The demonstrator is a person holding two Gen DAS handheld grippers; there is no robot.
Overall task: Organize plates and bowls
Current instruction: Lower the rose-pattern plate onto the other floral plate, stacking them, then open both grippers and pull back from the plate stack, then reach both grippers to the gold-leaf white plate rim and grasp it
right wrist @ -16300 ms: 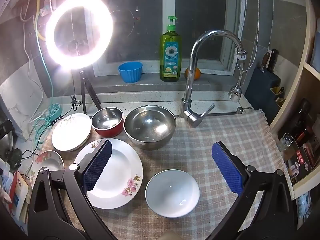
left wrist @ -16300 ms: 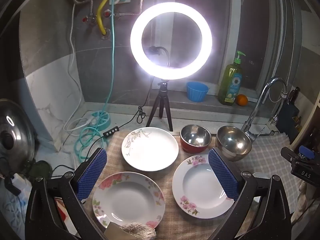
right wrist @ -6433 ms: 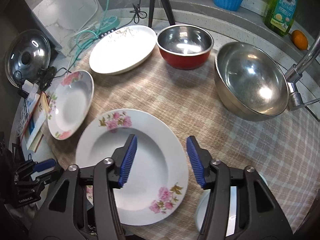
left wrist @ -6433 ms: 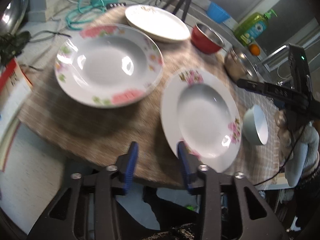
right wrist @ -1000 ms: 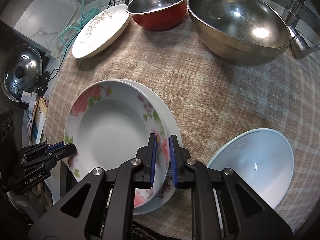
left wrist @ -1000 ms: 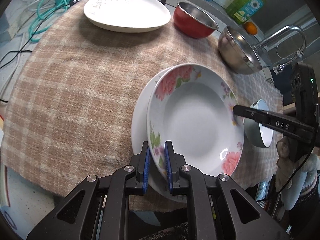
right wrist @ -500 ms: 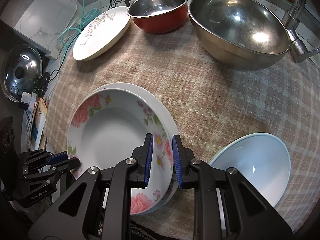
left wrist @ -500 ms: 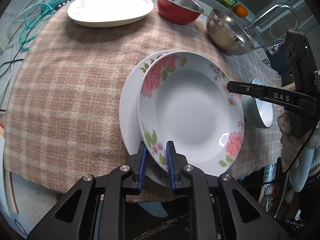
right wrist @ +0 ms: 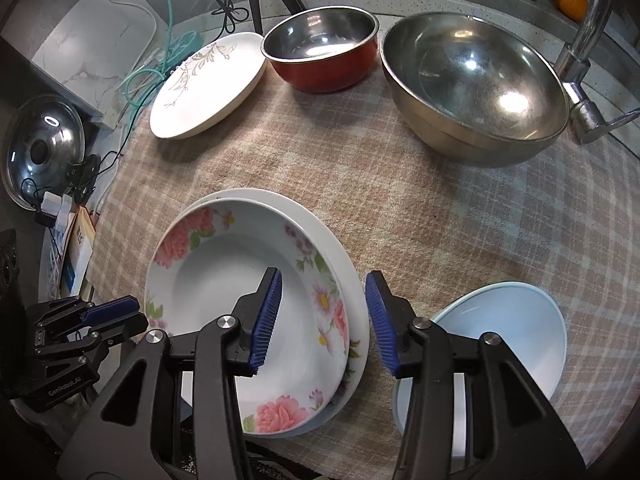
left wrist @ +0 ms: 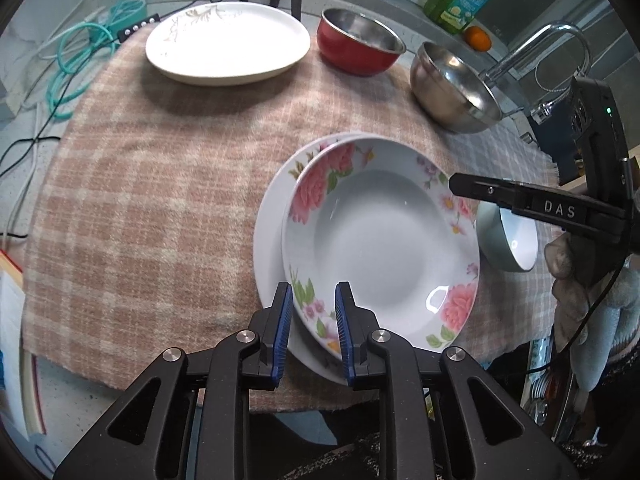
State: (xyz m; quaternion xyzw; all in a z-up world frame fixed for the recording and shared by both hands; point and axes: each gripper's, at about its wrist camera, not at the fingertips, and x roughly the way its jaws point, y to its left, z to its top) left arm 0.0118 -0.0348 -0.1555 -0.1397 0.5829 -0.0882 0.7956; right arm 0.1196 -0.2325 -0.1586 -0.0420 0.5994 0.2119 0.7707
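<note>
Both tongs have just been opened. Half a second ago each pair of pads was pinched on the rim of the rose plate [left wrist: 380, 248]; now the left gripper [left wrist: 311, 316] stands narrowly parted, its pads straddling the near rim with daylight on both sides. The right gripper [right wrist: 324, 312] is spread wider, one pad over the plate's well, the other outside the rim. Nothing is held by either.

The rose plate is now nested on the larger white plate [left wrist: 268, 240], slightly off-centre toward the right, so a crescent of the under plate shows on the left. Whether it is fully seated cannot be told for certain, but it looks level and at rest. The pair sits near the front edge of the checked cloth [left wrist: 160, 184].

Judged meaning: the first stacking step is done; the release is the mark of it.

Left unsorted:
- leaf plate [right wrist: 208, 84], far left, alone
- red bowl [right wrist: 322, 46] and steel bowl [right wrist: 476, 84], side by side at the back
- white bowl [right wrist: 500, 340], just beside the stack on the right, partly behind the right gripper.

A clean withdrawal is needed first, without the rim being caught by a pad. Next likely: the leaf plate, or the bowls nested.
</note>
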